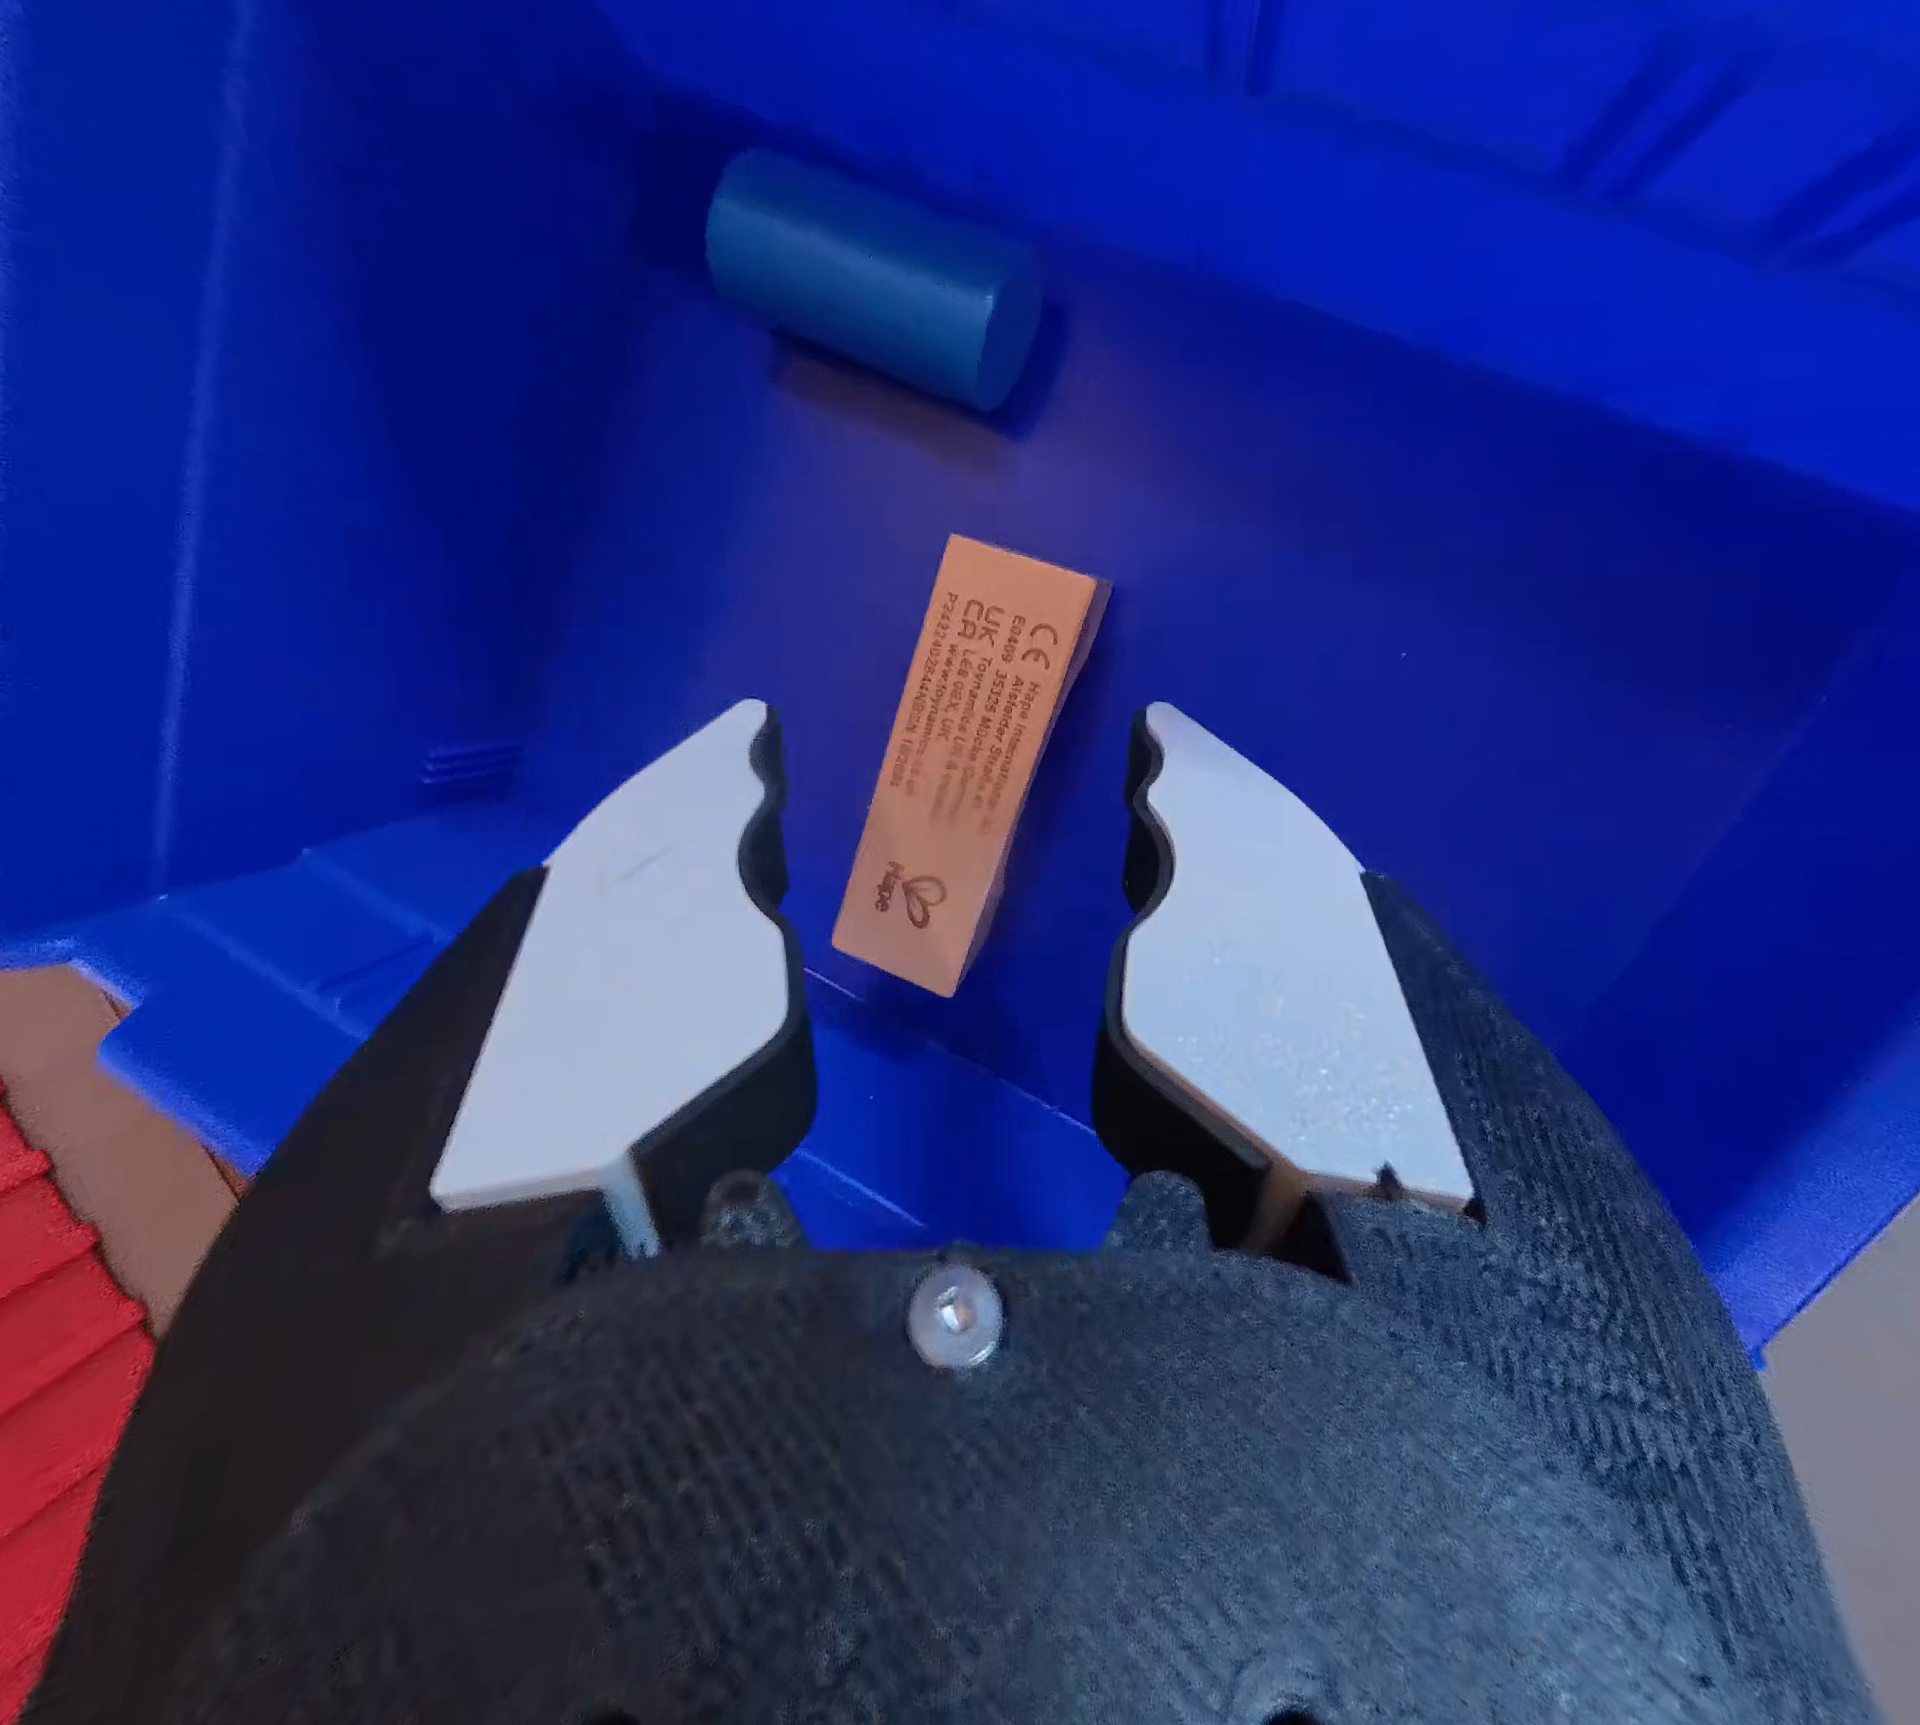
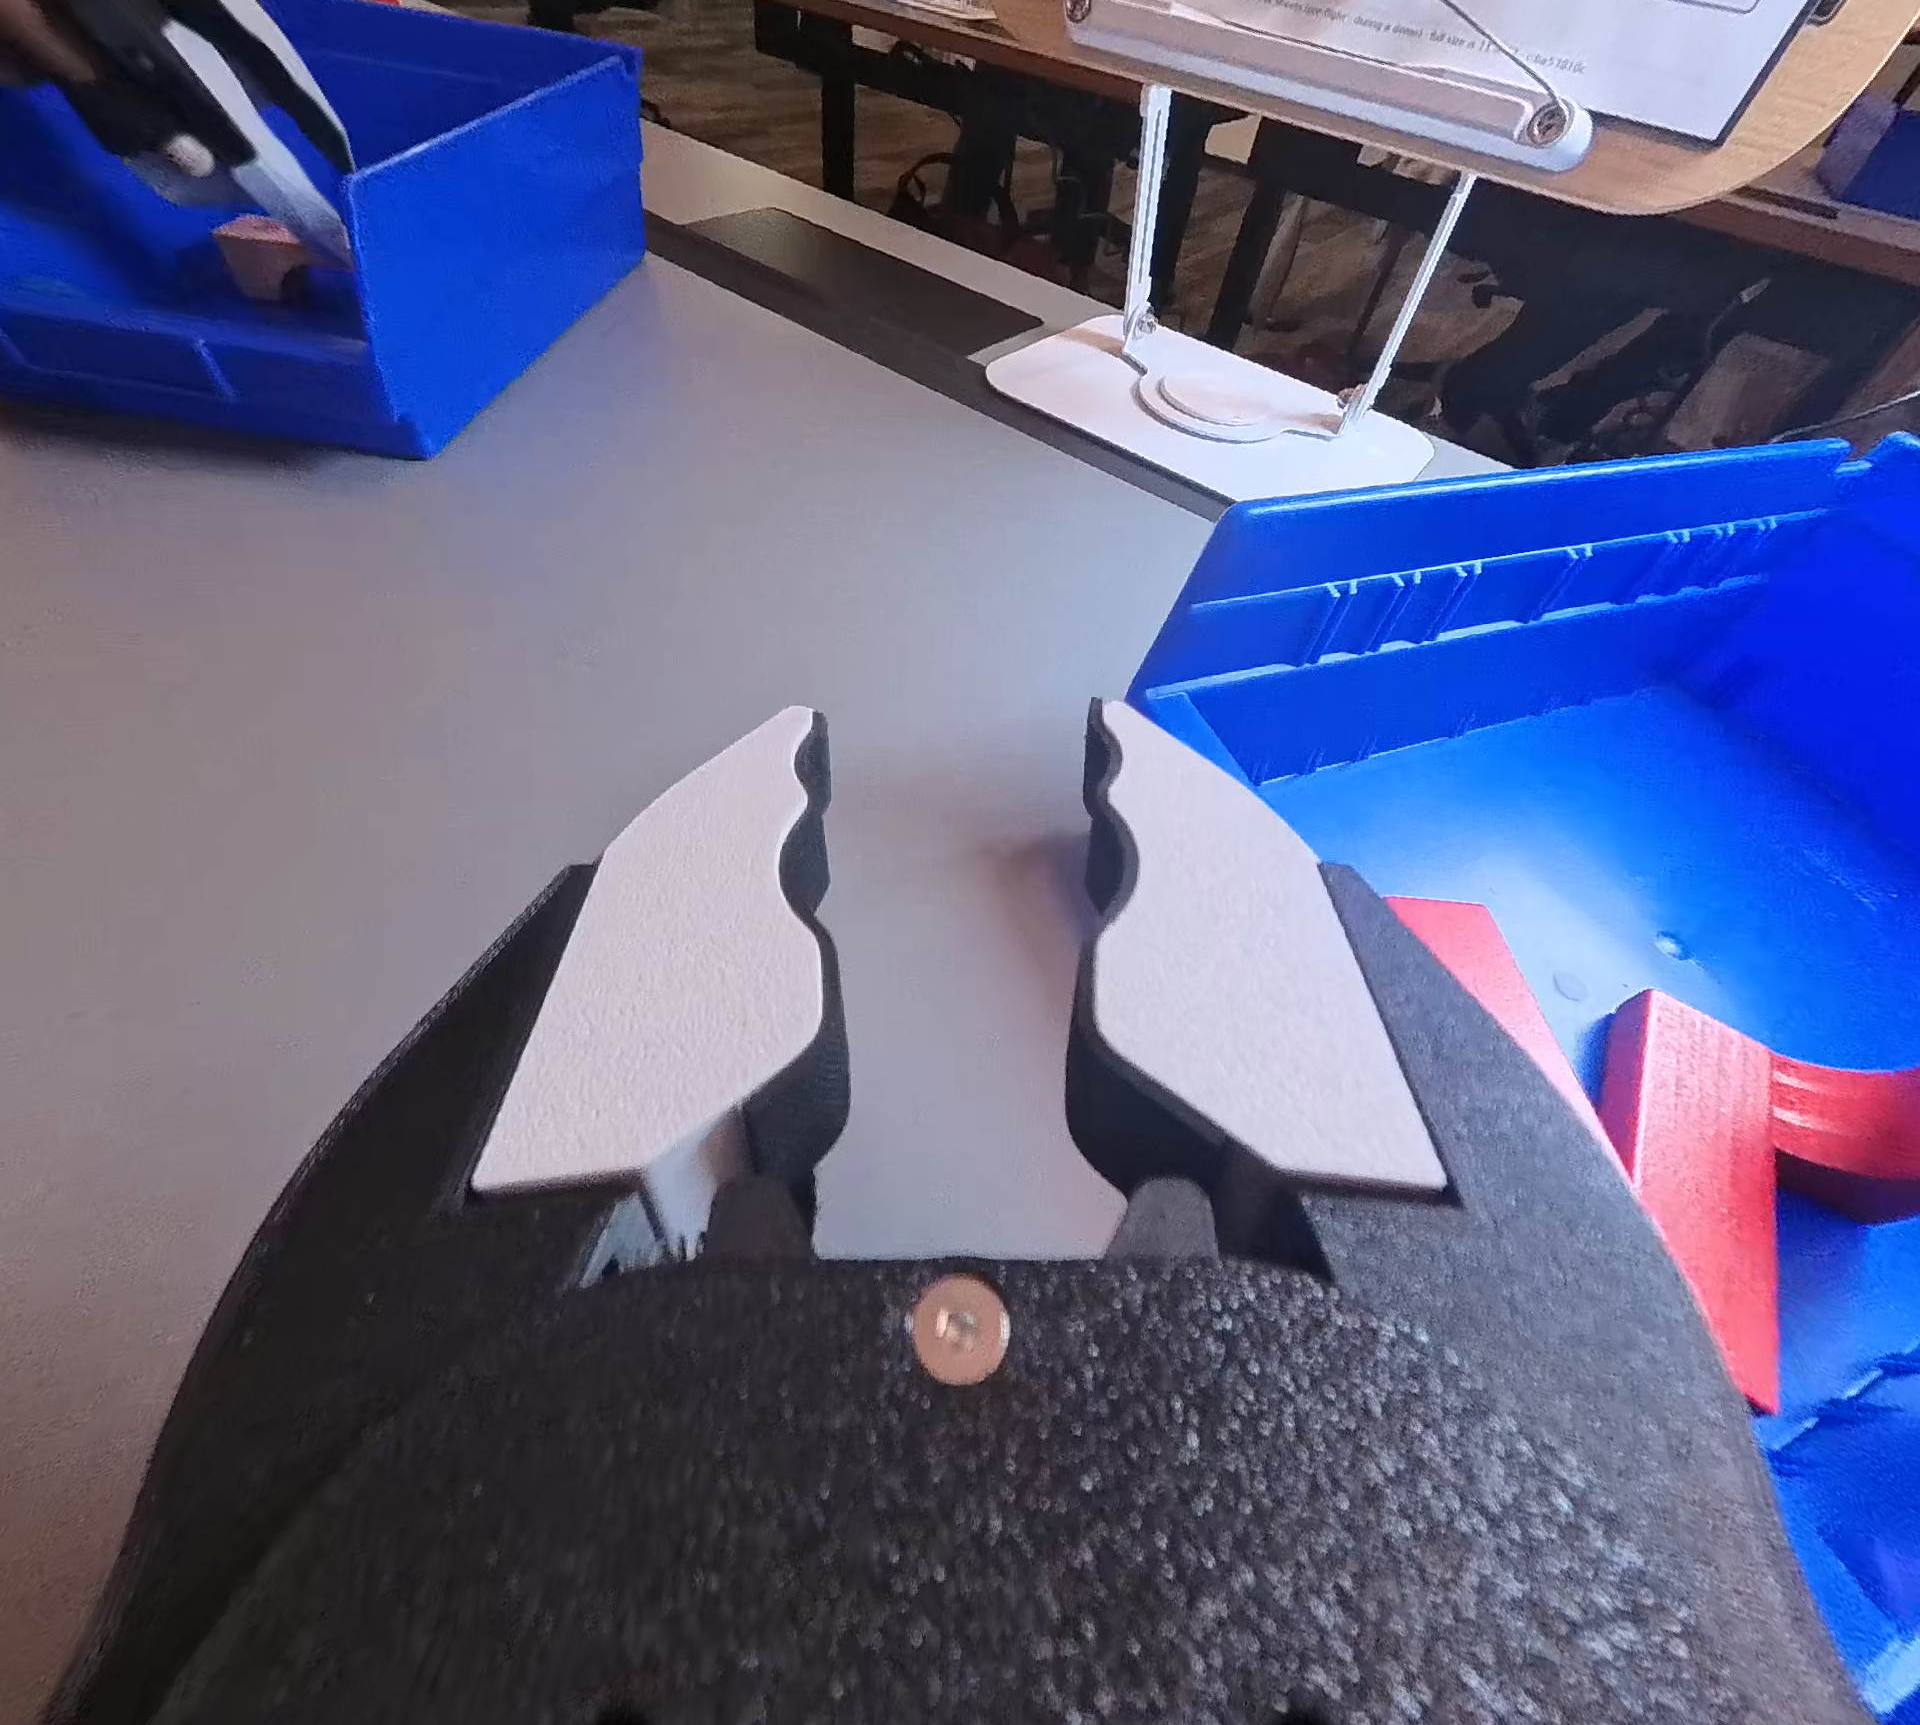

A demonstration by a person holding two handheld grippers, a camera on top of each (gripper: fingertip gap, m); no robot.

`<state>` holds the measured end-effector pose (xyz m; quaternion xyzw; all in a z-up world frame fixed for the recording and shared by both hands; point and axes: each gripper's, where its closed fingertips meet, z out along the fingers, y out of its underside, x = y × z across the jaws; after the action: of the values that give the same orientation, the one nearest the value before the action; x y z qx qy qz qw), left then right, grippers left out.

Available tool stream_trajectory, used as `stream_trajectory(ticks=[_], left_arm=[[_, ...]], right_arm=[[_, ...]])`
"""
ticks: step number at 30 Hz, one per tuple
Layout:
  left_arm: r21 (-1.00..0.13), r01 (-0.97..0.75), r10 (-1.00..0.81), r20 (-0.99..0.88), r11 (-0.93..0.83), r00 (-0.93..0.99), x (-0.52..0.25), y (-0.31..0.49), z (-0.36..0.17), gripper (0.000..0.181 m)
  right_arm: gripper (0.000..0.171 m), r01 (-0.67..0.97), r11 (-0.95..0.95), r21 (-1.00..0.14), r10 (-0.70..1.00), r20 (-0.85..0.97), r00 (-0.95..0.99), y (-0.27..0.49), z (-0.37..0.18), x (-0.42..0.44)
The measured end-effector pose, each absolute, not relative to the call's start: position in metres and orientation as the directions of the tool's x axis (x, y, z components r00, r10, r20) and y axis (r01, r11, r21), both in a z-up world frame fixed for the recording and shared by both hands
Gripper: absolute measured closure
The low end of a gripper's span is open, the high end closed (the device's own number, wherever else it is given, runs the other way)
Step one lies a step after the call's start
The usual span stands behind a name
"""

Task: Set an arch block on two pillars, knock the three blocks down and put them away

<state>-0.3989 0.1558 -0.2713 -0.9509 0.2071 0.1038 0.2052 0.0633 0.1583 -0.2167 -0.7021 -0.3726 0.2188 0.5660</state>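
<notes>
Blue plastic bins are holding the wooden blocks while both claws are hanging apart and empty.

Grey surface [image 2: 520,636] is carrying two blue bins: the far bin [image 2: 488,221], into which the left claw [image 1: 956,745] is reaching, and the near bin [image 2: 1621,802] just beside the right claw [image 2: 956,761], which is hovering over the bare surface with its jaws spread. Inside the near bin a red arch block [image 2: 1704,1145] is lying on its side, its curved cutout showing. Inside the far bin [image 1: 1455,636], a blue cylinder pillar [image 1: 873,278] is lying on its side against the back wall, and a pale orange block [image 1: 961,761] with printed markings on its face is sitting between the left claw's open fingertips, touching neither.
</notes>
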Motion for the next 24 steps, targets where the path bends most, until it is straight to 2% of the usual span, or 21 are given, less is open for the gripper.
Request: stream_trajectory(ticks=[1, 19, 24], left_arm=[[-0.32, -0.443, -0.362, -0.282, -0.838, 0.888, -0.4, 0.156, -0.275, 0.114], [-0.303, -0.475, -0.411, -0.253, -0.826, 0.876, -0.387, 0.166, -0.295, 0.107], [-0.275, -0.423, -0.413, -0.096, -0.863, 0.906, -0.377, 0.158, -0.303, 0.1]], right_arm=[[0.124, 0.278, -0.083, -0.957, 0.771, 0.115, 0.626, 0.158, -0.217, 0.063], [0.124, 0.246, -0.078, -0.966, 0.749, 0.106, 0.654, 0.164, -0.212, 0.069], [0.124, 0.25, -0.096, -0.963, 0.747, 0.097, 0.658, 0.164, -0.217, 0.068]])
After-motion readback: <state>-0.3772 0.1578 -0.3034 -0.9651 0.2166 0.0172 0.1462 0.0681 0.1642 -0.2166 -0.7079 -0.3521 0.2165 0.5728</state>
